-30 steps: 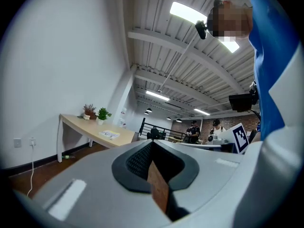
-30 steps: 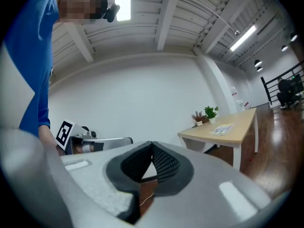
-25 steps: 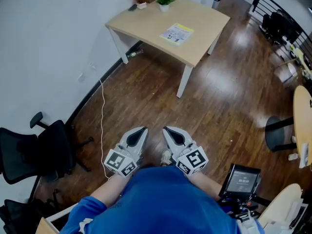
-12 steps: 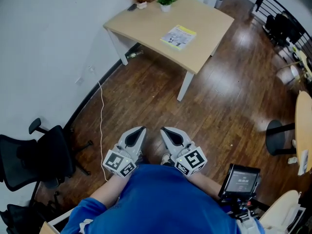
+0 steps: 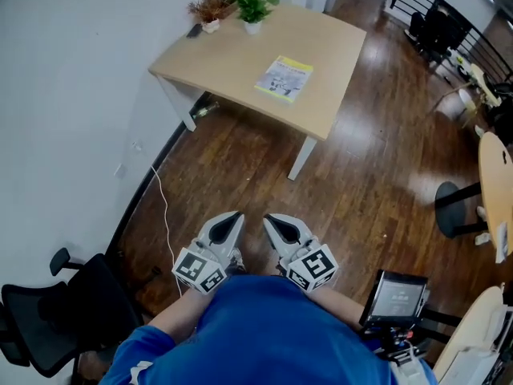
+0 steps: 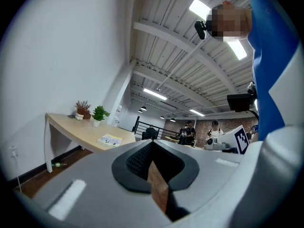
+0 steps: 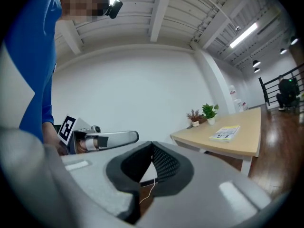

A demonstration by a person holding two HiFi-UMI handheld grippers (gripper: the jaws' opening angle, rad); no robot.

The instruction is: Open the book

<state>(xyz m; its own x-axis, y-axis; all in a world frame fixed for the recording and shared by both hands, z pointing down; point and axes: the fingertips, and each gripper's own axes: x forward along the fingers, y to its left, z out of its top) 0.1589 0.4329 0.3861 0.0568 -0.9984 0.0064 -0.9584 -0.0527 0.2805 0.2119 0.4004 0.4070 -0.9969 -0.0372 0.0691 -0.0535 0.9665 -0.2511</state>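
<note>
Wood floor [image 5: 240,167]; book [image 5: 284,77] on table [image 5: 232,50] by wall [image 5: 64,95].

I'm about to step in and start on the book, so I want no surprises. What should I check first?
1. Book lies closed and flat on the table: ok.
2. Book within reach: not ok, bare floor lies between.
3. Left gripper empty, jaws together: ok.
4. Right gripper empty, jaws together: ok.
5. Room around the book: ok, plants stand apart at the far corner.
6. Which edge is the spine: cannot tell.
</note>
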